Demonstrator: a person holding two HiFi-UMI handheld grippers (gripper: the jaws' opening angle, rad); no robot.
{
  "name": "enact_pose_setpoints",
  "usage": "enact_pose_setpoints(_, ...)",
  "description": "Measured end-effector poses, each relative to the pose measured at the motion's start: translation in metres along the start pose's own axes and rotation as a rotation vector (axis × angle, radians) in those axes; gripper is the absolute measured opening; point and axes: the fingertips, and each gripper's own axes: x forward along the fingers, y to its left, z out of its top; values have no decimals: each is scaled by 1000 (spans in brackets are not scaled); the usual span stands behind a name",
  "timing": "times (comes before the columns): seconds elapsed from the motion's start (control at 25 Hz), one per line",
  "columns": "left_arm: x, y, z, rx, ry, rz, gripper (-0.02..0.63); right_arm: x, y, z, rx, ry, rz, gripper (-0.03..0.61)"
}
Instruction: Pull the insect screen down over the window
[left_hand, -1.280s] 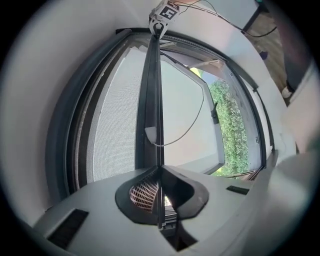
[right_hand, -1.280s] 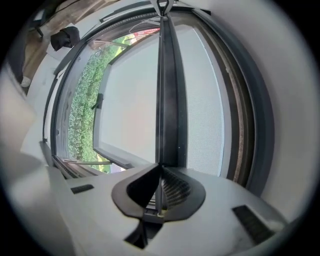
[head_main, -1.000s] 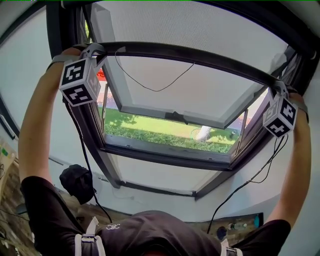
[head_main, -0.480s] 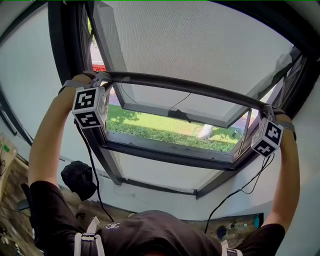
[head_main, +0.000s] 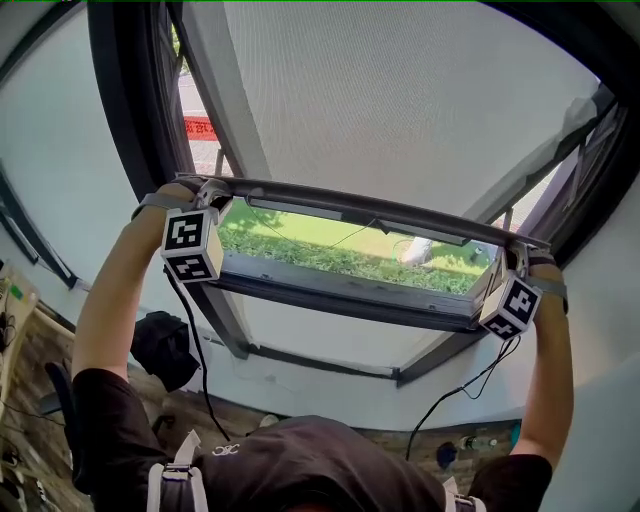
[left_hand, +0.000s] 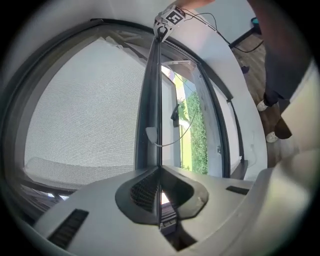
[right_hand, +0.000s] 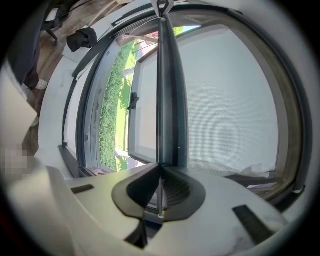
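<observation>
The dark window frame (head_main: 330, 300) is filling the head view, and the grey mesh of the insect screen (head_main: 400, 110) is covering the upper and larger part of the opening. Below the mesh a strip of green grass (head_main: 330, 255) is showing through the part left uncovered. The screen's dark pull bar (head_main: 370, 210) is running across the opening from side to side, sitting well above the lower edge of the frame, with the mesh hanging taut above it. The left gripper (head_main: 212, 188) is clamping the bar at its left end; in the left gripper view the jaws are nearly together, pinching the bar's thin edge between the pads. The right gripper (head_main: 517, 255) is doing the same at the right end, its jaws likewise almost together on the bar's edge in the right gripper view. A black cable (head_main: 190, 340) is dangling from the left gripper beside the person's arm.
</observation>
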Motion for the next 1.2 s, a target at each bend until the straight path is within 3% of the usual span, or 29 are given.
enact_pose_setpoints(0.2,16,-35,0,0,12,-15,28,11,35,2,42,-12,14,23)
enact_pose_setpoints(0.64,57,-136,-4,-10,24,-183,26,32,140,9,50,-24,152,25)
enact_pose_setpoints(1.2,76,-172,-6,-82,22,-244,26,46,175,11,71,-6,201,26)
